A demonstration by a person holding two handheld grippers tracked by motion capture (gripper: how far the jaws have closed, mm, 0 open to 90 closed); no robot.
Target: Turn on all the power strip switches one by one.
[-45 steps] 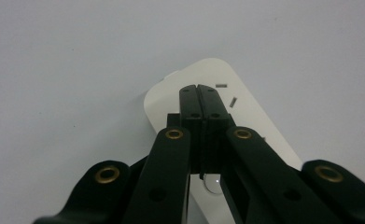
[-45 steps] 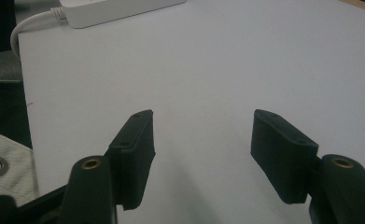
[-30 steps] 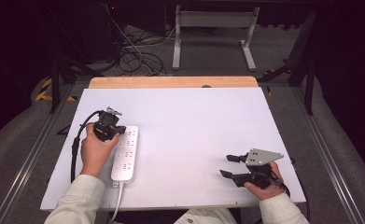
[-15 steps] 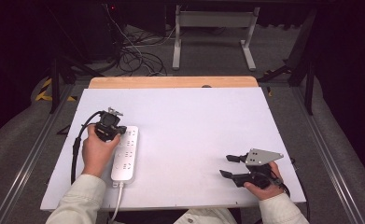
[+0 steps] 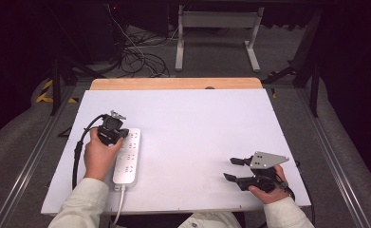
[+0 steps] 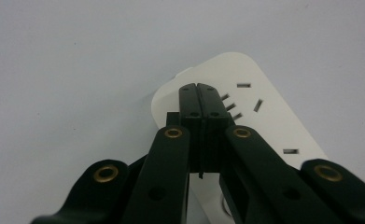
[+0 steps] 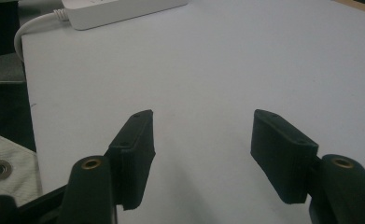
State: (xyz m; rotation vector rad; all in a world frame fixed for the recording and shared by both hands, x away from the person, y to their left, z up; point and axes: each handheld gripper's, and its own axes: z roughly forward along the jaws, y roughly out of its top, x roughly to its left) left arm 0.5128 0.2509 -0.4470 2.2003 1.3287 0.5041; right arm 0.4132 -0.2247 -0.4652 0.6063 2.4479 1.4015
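A white power strip [image 5: 128, 156] lies on the white table [image 5: 197, 123] at the left, its cord [image 5: 119, 204] running off the near edge. My left gripper [image 5: 113, 130] points down over the strip's far end. In the left gripper view the left gripper [image 6: 198, 88] is shut, pads pressed together with nothing seen between them, just above the power strip [image 6: 264, 121] and its sockets. My right gripper [image 5: 230, 168] rests near the front right of the table. It stands open [image 7: 201, 126] over bare table, the power strip [image 7: 119, 9] far off.
A wooden strip [image 5: 173, 83] borders the table's far edge. Beyond it, tangled cables [image 5: 140, 57] and a metal stand [image 5: 216, 28] are on the floor. Metal rails [image 5: 36, 152] run along both sides. A sleeve [image 7: 3, 163] shows by the near edge.
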